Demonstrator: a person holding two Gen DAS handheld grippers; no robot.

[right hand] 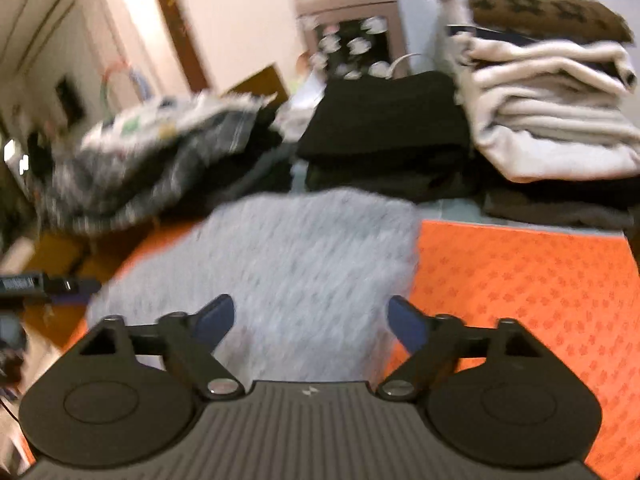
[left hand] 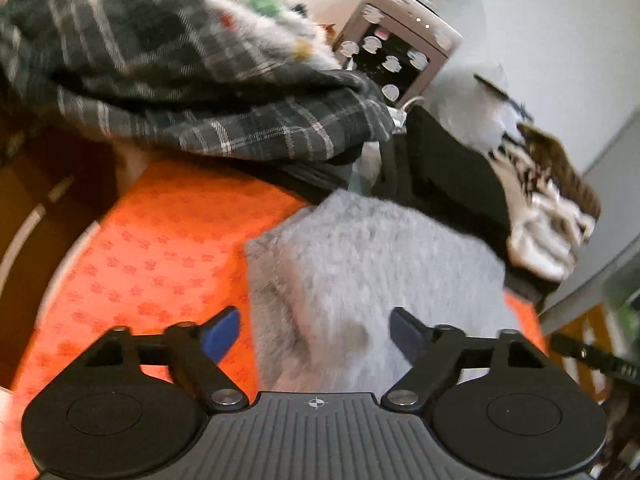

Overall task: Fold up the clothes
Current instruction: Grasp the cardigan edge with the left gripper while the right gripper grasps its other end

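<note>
A grey fleece [right hand: 304, 256] is seen lying on the orange cloth [right hand: 520, 280], folded into a compact block with its far edge just short of the stacks behind it. Both grippers are held low over its near edge, and on each the jaws are spread wide with nothing between them: the left gripper [left hand: 316, 334] is set over the near left part of the fleece, the right gripper [right hand: 310, 322] over its near middle. Whether the blue fingers [right hand: 214, 318] touch the pile cannot be told through the blur. Such a stance would suit either a fold just let go or a fresh hold about to be taken on the near edge; the pictures fit both. Beyond the fleece, a black stack [right hand: 384, 136] is set at the far middle and a cream stack [right hand: 552, 120] at the far right, squared and piled, apparently as the place for folded pieces. At the far left a plaid heap [left hand: 160, 64] is left loose and rumpled, apparently as the stock awaiting folding. The orange cloth is kept bare on the right, seemingly as working room.
</note>
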